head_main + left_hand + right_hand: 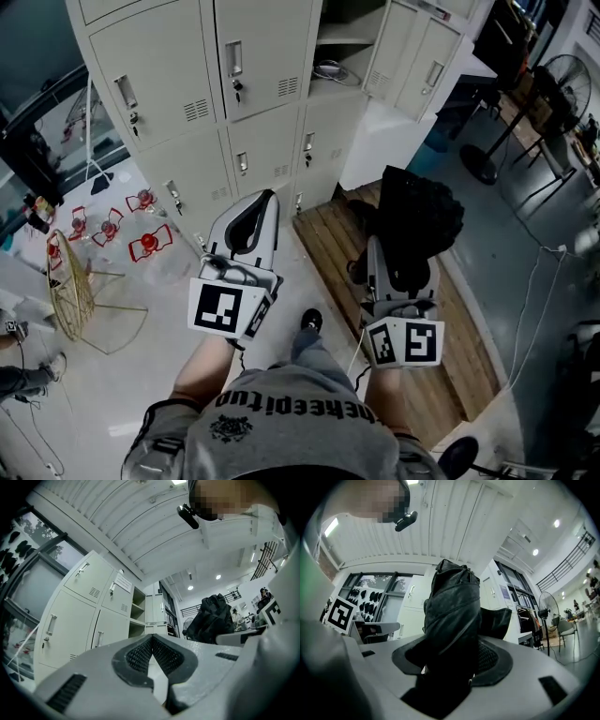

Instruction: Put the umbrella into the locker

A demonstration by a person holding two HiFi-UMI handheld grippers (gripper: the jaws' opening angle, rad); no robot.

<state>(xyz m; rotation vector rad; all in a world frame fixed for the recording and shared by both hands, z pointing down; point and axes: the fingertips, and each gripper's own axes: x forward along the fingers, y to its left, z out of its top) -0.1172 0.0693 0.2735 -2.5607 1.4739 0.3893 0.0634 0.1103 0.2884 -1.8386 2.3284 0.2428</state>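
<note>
1. Black folded fabric umbrella (419, 220) clamped in right claw (401, 270), crumpled bundle sticking up past claw tips. Not in locker; held in air over brown wooden plank platform (323, 246).
2. Right claw closed on umbrella, ribbed pads pressed into fabric on both sides in right gripper view (452, 620).
3. Left claw (253, 217) pinched together, tips meeting, nothing between. Held beside right claw, apart from umbrella.
4. Pale grey metal locker bank (258, 89) ahead of both claws, most doors closed with handles and keys showing.
5. Open upper locker compartment (339, 42) up and left of umbrella in head view, its grey door (412, 58) swung out to the right.
6. Gold wire frame basket (73, 286) on pale floor at far left, well apart from claws.
7. Black standing fan (562, 80) at far right.
</note>
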